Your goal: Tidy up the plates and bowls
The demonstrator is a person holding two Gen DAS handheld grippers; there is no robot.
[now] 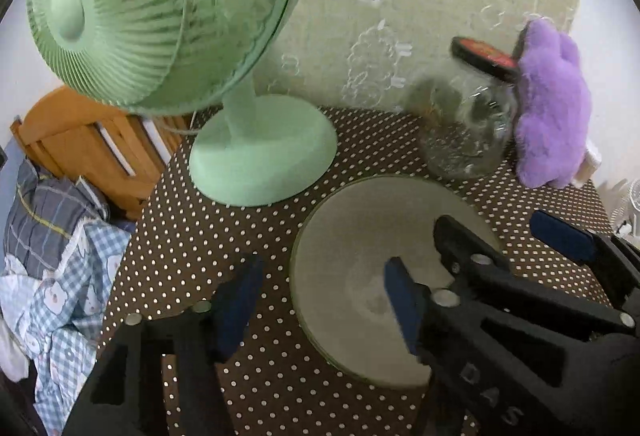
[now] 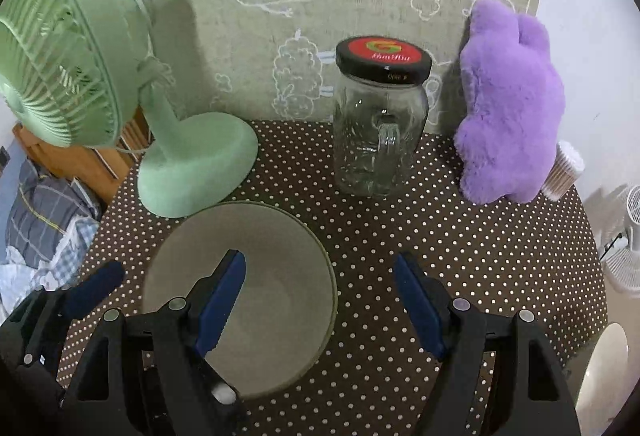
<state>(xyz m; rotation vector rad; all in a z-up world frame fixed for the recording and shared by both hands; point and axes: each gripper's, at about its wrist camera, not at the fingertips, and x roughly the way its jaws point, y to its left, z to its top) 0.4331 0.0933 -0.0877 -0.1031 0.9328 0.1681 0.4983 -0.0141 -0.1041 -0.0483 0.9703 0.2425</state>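
at lower centre of both wrist views sits the grey-green bowl [image 1: 360,256] on the dotted brown tablecloth [image 2: 440,236]. our left gripper [image 1: 320,300] straddles its left rim, jaws spread, pinching nothing. our right gripper [image 2: 320,300] straddles the right rim, also spread, likely for a two-sided lift. behind: green fan [image 2: 80,76], lidded glass jar [image 2: 380,124], purple plush [image 2: 512,108], patterned wall, bedding at left.

Both wrist views look steeply down, close, sharing bowl [image 1: 360,236].
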